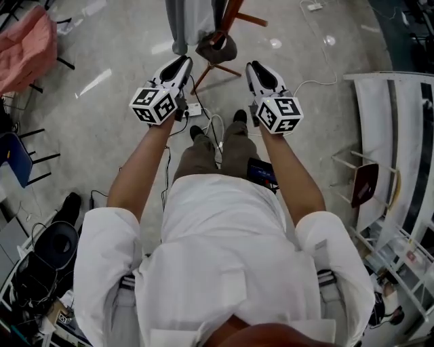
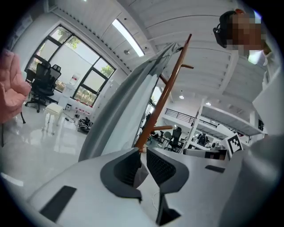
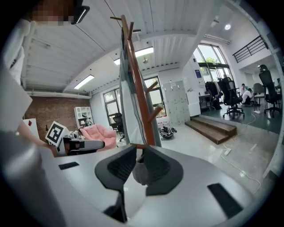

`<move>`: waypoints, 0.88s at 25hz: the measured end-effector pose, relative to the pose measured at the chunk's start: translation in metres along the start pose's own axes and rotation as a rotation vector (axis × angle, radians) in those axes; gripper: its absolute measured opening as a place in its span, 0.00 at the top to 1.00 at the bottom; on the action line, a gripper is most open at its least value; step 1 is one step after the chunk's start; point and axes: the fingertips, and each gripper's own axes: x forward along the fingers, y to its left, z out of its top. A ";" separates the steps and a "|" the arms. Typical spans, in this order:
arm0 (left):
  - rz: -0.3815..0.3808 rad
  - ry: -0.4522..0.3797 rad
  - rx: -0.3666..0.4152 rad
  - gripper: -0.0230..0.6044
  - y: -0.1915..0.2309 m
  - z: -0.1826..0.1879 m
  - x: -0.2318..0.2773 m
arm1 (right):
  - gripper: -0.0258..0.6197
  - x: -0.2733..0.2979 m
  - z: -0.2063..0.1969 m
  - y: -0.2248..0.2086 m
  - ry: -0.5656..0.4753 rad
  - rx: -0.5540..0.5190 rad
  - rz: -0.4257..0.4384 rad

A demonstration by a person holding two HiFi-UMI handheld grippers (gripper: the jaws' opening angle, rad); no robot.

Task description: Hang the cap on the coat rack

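Note:
In the head view a dark grey cap (image 1: 218,49) hangs low on the red-brown wooden coat rack (image 1: 230,17), beside a long grey garment (image 1: 186,20). My left gripper (image 1: 183,61) and right gripper (image 1: 254,66) are held out side by side, short of the rack and apart from the cap. Both point at the pole (image 2: 166,93) (image 3: 137,88). The left gripper (image 2: 141,151) has its jaws drawn together on nothing. The right gripper (image 3: 140,150) is likewise shut and empty, and the cap (image 3: 141,174) shows as a grey lump beyond its jaws.
A power strip and cables (image 1: 194,108) lie on the floor by the person's feet. Behind at the left are a pink sofa (image 1: 27,37) and a blue chair (image 1: 13,156). White shelving (image 1: 393,149) runs along the right, and a black bag (image 1: 51,244) sits at the lower left.

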 end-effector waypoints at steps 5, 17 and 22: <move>-0.032 -0.082 0.042 0.89 -0.050 0.043 -0.026 | 0.87 -0.048 0.064 0.018 -0.106 -0.040 0.055; 0.036 -0.177 0.175 0.92 -0.147 0.085 -0.093 | 0.90 -0.140 0.142 0.026 -0.212 -0.132 0.179; 0.100 -0.181 0.224 0.93 -0.184 0.077 -0.104 | 0.91 -0.176 0.147 0.015 -0.213 -0.133 0.230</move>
